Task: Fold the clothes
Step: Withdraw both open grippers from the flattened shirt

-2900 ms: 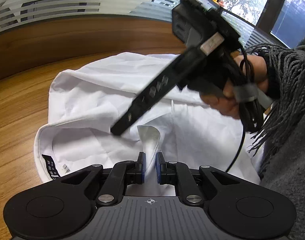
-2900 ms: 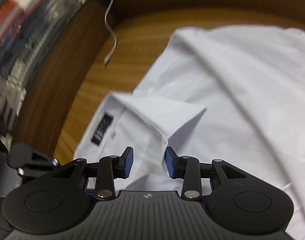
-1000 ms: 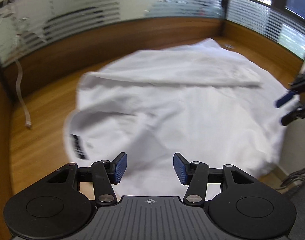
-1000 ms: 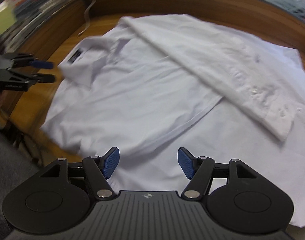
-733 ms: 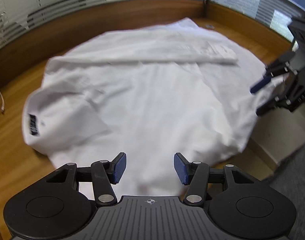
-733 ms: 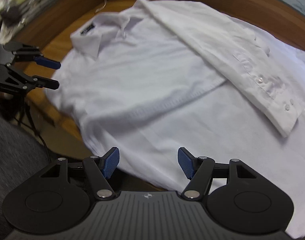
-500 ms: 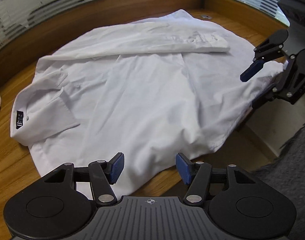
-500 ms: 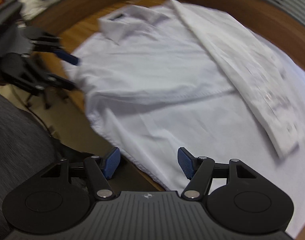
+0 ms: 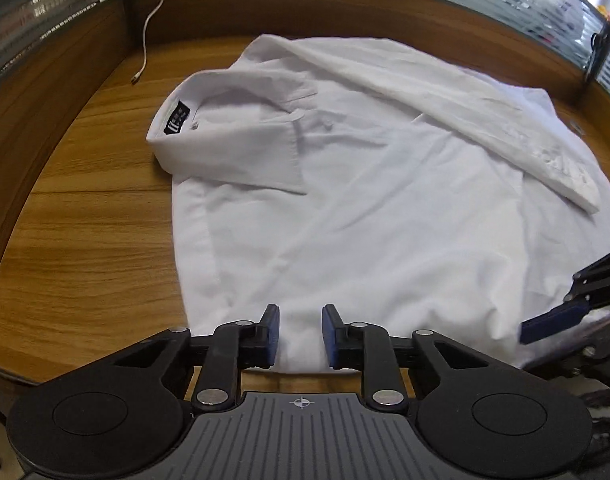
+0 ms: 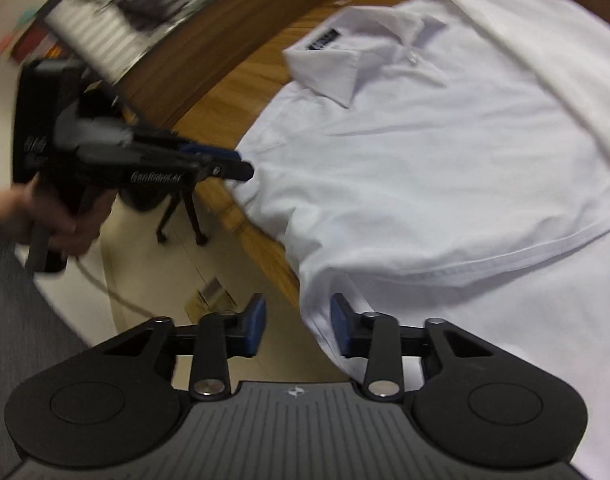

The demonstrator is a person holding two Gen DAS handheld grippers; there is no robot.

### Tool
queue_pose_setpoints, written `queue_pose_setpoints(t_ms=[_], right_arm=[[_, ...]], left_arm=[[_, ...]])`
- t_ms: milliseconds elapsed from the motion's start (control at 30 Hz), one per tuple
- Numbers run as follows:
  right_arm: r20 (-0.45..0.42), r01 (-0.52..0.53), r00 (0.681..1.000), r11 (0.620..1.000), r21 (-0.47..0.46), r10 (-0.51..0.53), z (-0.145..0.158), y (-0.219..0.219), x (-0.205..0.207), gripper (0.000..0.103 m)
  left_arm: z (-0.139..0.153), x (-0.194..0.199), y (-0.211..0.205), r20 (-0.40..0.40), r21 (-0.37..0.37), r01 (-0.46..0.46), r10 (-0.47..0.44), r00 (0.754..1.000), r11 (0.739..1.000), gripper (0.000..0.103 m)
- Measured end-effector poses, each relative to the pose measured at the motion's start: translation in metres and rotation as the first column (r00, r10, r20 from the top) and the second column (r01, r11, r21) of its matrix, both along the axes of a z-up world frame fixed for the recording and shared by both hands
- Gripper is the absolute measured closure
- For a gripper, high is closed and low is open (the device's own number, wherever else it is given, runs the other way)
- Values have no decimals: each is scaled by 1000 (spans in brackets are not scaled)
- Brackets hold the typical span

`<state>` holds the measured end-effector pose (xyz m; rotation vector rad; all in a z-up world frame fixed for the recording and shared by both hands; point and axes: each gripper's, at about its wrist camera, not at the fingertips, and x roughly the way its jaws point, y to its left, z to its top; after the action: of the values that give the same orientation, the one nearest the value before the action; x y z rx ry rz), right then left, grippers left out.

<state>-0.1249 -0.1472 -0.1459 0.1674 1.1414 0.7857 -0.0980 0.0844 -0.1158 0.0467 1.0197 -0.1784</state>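
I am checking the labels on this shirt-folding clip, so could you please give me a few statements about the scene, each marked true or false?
1. The white shirt lies on a wooden table. True.
2. A sleeve is folded across the shirt's body. True.
3. The collar label is red. False: it is black.
4. The left gripper is at the collar. False: it is at the near edge of the shirt, with cloth between its closing jaws.
5. A white cable lies on the table beyond the collar. True.
6. The right gripper is above the cuff. False: it is at the shirt's edge by the table edge.
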Motion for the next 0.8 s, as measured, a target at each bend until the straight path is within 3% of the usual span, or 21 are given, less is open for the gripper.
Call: queue_pose_setpoints(t_ms=[100, 167, 300, 500, 633, 700, 733, 800], right_arm=[[-53, 98, 994, 995, 36, -96, -13, 3, 7, 73], [-76, 158, 985, 986, 50, -154, -19, 1, 7, 97], [-26, 115, 993, 993, 37, -114, -16, -4, -10, 99], [46, -2, 999, 996, -89, 6, -22, 7, -30, 102], [88, -60, 993, 972, -228, 82, -16, 11, -44, 102], [125, -48, 989, 970, -238, 79, -1, 3, -51, 99], [163, -36, 984, 967, -252, 79, 8, 1, -54, 98], [231, -34, 968, 959, -282, 102, 22, 3, -58, 81]], left_arm=[[-6, 8, 0, -14, 24, 35, -35, 999, 999, 79], [-9, 10, 0, -22, 29, 66, -66, 998, 997, 79], [-16, 10, 1, -41, 61, 133, -130, 991, 989, 79], [-18, 10, 3, -25, 71, 200, -199, 980, 977, 78], [-17, 9, 4, -15, 87, 245, -245, 969, 965, 78], [-12, 5, 4, 1, 111, 284, -286, 958, 952, 76], [-8, 1, 4, 17, 120, 313, -317, 948, 942, 69], [-1, -7, 4, 36, 146, 367, -376, 926, 919, 62]])
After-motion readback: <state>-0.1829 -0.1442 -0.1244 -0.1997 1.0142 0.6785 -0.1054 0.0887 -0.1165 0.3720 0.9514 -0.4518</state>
